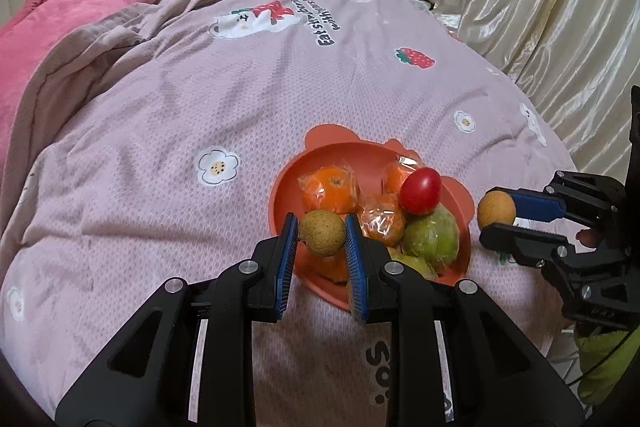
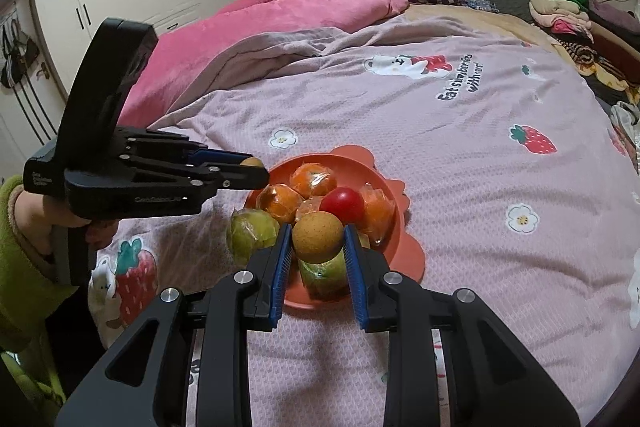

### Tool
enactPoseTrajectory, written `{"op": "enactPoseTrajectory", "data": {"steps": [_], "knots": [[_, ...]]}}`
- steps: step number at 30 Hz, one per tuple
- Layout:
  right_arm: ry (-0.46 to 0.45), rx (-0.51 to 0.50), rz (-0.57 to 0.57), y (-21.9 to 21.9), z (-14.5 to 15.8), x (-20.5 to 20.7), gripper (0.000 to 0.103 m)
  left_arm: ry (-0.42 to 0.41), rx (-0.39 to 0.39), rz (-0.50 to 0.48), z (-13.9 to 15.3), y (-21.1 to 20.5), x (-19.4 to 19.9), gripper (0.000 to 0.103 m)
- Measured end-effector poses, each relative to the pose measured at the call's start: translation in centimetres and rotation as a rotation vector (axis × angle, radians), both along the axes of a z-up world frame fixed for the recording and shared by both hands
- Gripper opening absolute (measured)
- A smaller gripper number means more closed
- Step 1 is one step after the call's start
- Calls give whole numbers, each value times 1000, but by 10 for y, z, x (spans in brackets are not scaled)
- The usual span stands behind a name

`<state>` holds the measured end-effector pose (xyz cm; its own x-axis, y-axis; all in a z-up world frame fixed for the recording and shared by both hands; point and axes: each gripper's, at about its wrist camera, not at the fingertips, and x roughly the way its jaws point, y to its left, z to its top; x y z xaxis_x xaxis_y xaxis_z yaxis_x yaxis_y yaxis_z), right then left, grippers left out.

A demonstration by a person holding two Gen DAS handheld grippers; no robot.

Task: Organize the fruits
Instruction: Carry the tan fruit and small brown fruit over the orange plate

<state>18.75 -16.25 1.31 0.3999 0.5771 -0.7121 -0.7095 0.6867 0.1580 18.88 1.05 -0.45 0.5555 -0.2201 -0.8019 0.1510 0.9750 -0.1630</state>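
We find each gripper clamped on a small brown fruit, left gripper and right gripper, above the bowl (already heaped); release low, onto gaps.

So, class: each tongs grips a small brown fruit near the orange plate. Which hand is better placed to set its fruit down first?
Probably the left: the left tongs hold their brown fruit over the orange plate, while the right tongs appear beside it.
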Motion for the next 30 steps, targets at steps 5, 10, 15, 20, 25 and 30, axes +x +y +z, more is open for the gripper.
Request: {"op": "enactPoseTrajectory", "data": {"steps": [5,10,15,20,25,30], "knots": [[7,-4,12,6,-3,1,25,7,-5,-7,-3,0,6,17],[10,-3,24,12,-4,2,25,16,-12,-9,-7,1,10,17],[13,-10,33,18,-5,4,25,16,-18,-11,-8,2,11,17],[19,-17,37,20,-7,5,25,14,-20,-11,-8,2,11,17],[26,-23,44,23,-10,6,25,14,-19,-8,-8,3,12,17],[27,-24,44,25,-10,6,25,11,-18,-5,-7,4,11,18]]}}
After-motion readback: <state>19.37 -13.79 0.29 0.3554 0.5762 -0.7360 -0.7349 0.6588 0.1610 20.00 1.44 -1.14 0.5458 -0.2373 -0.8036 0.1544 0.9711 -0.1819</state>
